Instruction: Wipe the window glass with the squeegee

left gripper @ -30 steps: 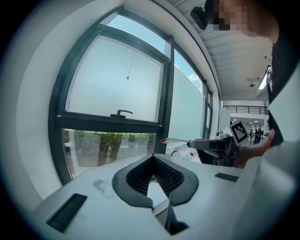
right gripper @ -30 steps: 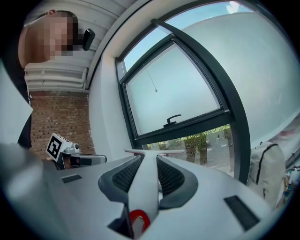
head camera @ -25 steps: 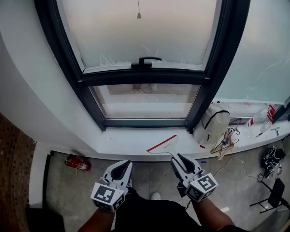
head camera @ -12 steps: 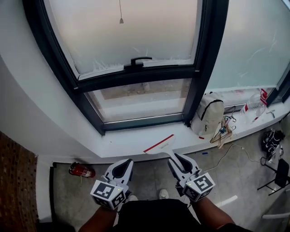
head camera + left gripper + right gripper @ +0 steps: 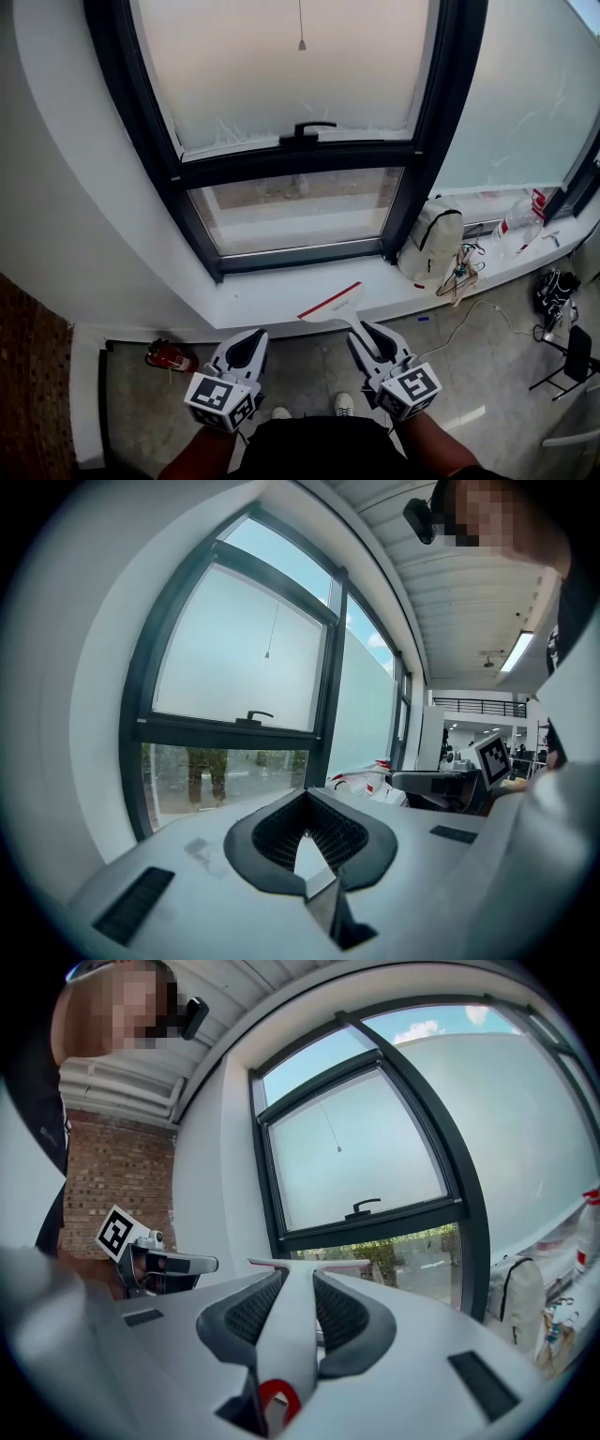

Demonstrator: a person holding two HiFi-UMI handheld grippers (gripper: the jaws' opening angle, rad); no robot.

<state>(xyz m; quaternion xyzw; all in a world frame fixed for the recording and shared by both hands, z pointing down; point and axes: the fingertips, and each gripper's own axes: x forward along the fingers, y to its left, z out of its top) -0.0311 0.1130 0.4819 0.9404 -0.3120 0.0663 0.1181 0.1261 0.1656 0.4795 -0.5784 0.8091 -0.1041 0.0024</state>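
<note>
Two hand-held grippers are shown side by side below a dark-framed window (image 5: pixel 300 155). The left gripper (image 5: pixel 254 337) is held level with the sill (image 5: pixel 253 298), its jaws brought together at the tips with nothing between them, as seen in the left gripper view (image 5: pixel 305 799). The right gripper (image 5: pixel 360 328) is closed on the handle of the squeegee (image 5: pixel 336 303), which runs up between its jaws in the right gripper view (image 5: pixel 286 1326). The squeegee's red-edged blade is seen tilted against the sill, below the lower pane and not on the glass. The upper pane is frosted and carries a black latch (image 5: pixel 307 129) on the crossbar; a pull cord (image 5: pixel 301 42) hangs before it. To the right of the window, a pale backpack (image 5: pixel 431 242) is stood on the sill, with a clear bottle (image 5: pixel 517 223) farther right. Below the sill, left of the window, a red extinguisher (image 5: pixel 169 358) is laid on the floor.
</note>
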